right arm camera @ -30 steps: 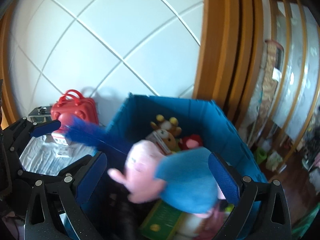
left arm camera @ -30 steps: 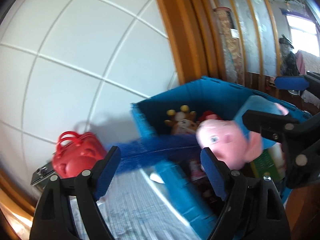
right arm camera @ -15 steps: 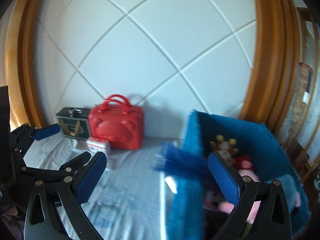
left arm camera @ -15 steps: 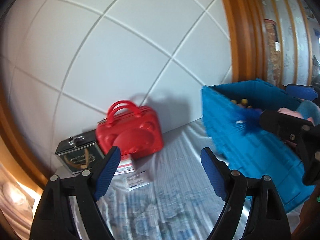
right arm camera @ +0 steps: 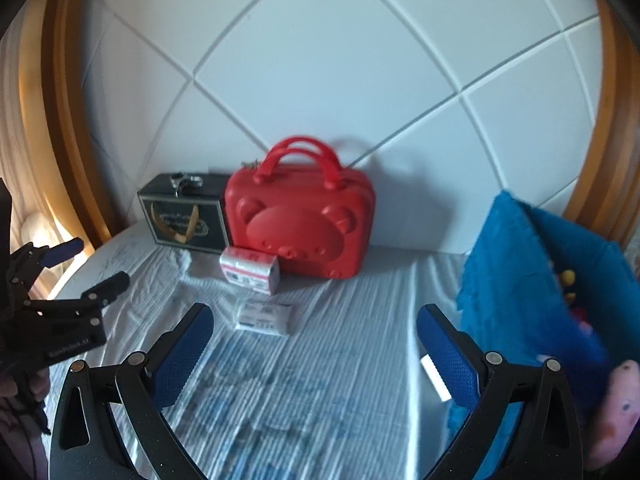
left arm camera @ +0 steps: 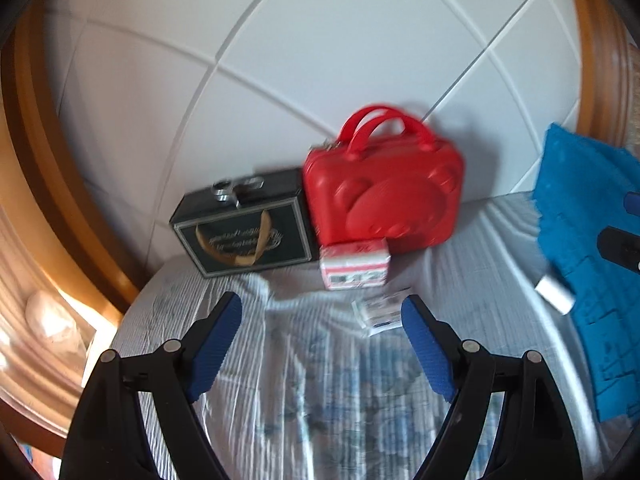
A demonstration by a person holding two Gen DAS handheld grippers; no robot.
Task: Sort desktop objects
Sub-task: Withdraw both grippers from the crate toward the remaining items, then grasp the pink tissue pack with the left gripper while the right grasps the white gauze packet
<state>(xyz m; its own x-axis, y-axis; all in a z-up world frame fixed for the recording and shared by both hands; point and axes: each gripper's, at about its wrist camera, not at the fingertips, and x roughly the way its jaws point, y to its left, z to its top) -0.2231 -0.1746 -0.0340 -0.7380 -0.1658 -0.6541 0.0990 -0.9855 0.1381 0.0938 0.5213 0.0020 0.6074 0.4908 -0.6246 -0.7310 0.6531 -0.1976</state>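
The red case [right arm camera: 298,226] with a bear face moulded into its front stands upright against the white panelled wall [right arm camera: 340,64], its twin handles up, on a table covered with a striped cloth [right arm camera: 344,320]. Touching its left side is a dark box [right arm camera: 182,220] with a gold emblem and a metal clasp on top. A small red-and-white carton [right arm camera: 250,269] sits just in front of the case, at its lower left corner, and a flat white packet [right arm camera: 264,316] lies on the cloth a little nearer the camera. A blue crate [right arm camera: 532,280] stands at the right end of the table, well apart from the case, with a pink plush toy [right arm camera: 614,404] showing at its near edge. The left hand-held gripper [left arm camera: 322,320] hangs over the cloth with its blue pads spread wide and nothing between them; the right hand-held gripper [right arm camera: 316,334] is likewise spread wide and empty, the packet lying beyond its fingers.
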